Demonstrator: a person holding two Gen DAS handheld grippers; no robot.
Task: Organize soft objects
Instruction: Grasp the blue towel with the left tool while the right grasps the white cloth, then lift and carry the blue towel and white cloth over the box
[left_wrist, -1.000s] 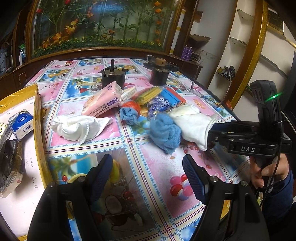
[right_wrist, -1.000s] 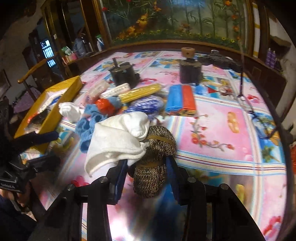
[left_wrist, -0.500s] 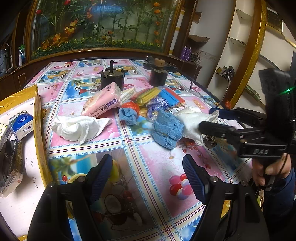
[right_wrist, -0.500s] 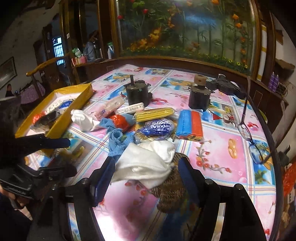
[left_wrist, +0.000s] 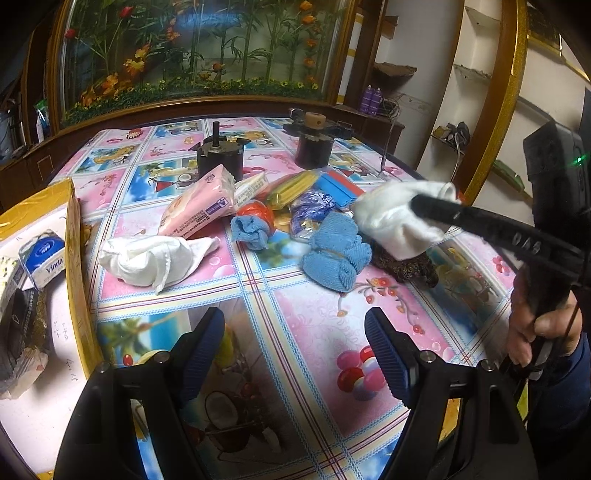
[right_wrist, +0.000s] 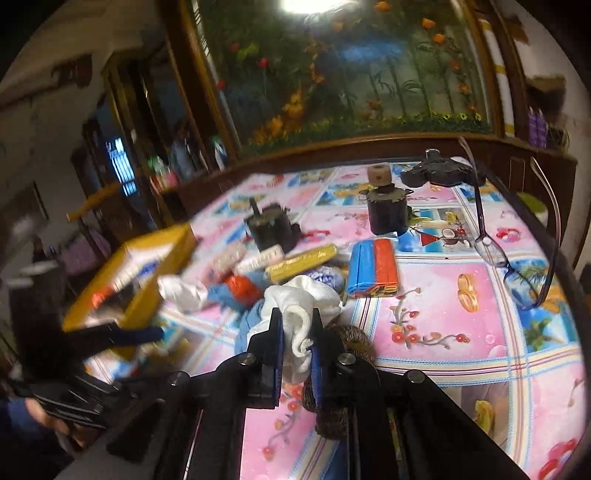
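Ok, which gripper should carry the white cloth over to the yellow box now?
Right. The right gripper is already shut on the white cloth, lifting it off the brown knitted item. The left gripper hangs open and empty over the table.

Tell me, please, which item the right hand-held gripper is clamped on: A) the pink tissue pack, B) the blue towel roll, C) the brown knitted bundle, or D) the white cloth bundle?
D: the right hand-held gripper has its pads pressed on the white cloth bundle, while the brown knitted bundle lies on the table beneath it.
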